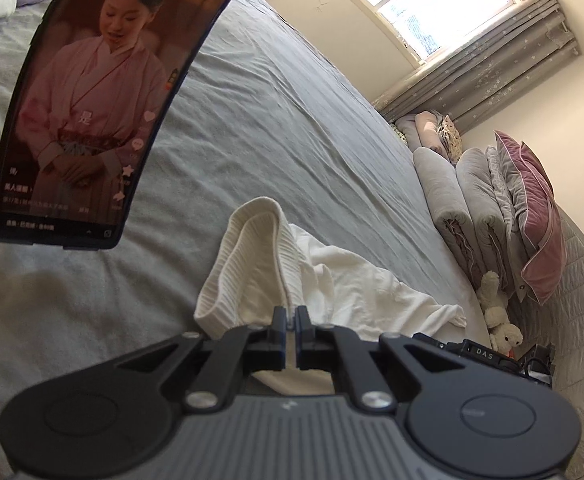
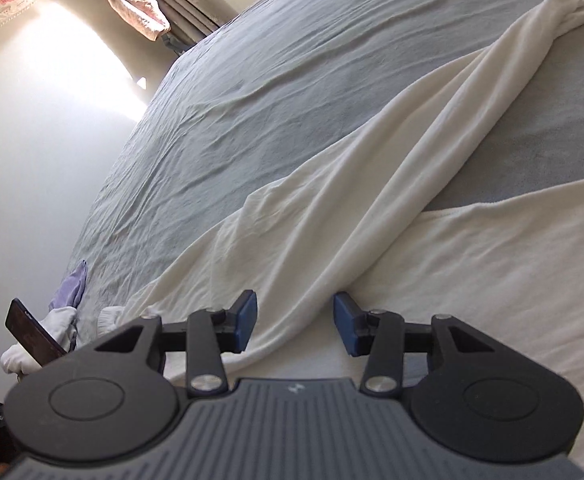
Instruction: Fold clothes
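Left wrist view: the left gripper (image 1: 292,314) has its jaws pinched together on a ribbed edge of the white garment (image 1: 332,280), a hem or cuff by the look of it. The cloth lies bunched on the grey bedsheet (image 1: 271,120) and trails away toward 3 o'clock. A phone (image 1: 103,100) showing a video stands at 10 o'clock; folded quilts and a pink pillow (image 1: 532,216) are stacked at 3 o'clock.

Right wrist view: the right gripper (image 2: 295,326) has its jaws standing apart, with a soft ridge of the same white garment (image 2: 372,200) running between the blue pads (image 2: 247,314), which do not press it. A long sleeve stretches toward 1 o'clock.

The fabric looks light, limp and stretchy, likely to sag and slide rather than hold shape. I judge the ribbed edges and seams the firmest places to grip; a pinch mid-panel would probably gather only one layer.
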Action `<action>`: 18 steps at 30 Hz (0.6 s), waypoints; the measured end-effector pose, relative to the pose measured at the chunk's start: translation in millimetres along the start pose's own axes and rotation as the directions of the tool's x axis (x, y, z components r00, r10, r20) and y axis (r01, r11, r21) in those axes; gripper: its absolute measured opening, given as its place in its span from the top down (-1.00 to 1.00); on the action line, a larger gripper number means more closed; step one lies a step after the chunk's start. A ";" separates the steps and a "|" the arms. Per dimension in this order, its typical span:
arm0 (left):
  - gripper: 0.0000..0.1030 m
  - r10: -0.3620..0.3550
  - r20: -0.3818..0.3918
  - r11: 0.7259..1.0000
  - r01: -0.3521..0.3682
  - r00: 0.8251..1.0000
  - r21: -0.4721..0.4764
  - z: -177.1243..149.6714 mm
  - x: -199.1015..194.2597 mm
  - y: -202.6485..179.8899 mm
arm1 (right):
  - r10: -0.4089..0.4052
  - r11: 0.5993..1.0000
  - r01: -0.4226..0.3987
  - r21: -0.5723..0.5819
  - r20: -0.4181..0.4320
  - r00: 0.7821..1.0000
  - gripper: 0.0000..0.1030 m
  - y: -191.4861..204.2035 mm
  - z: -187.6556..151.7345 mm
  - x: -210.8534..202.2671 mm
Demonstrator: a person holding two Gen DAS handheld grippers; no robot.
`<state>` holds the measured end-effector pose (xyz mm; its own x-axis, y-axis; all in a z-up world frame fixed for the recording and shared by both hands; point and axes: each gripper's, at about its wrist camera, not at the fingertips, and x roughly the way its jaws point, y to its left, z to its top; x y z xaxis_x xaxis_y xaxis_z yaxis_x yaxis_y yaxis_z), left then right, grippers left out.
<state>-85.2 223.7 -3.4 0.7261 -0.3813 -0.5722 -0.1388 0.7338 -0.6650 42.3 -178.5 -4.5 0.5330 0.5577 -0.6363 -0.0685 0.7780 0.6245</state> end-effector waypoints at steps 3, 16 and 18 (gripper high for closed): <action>0.94 0.017 -0.002 1.000 -0.017 1.000 0.006 -0.9 0.1 1.7 | 0.015 0.999 -0.017 0.042 0.039 0.999 0.09 -5.5 1.1 1.2; 0.95 -0.052 0.103 0.999 0.053 0.993 -0.013 9.0 -17.8 -8.6 | 0.167 0.963 -0.170 0.210 0.034 0.985 0.10 -19.9 -0.4 1.0; 0.95 -0.071 0.115 0.997 0.074 0.991 -0.024 10.1 -21.5 -8.7 | 0.198 0.953 -0.196 0.232 0.013 0.980 0.10 -19.3 -3.5 -0.8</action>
<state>-92.8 231.2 19.6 0.8068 -0.3652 -0.4644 -0.1003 0.6900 -0.7168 40.3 -193.0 -17.6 0.5197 0.6970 -0.4941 0.0260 0.5652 0.8246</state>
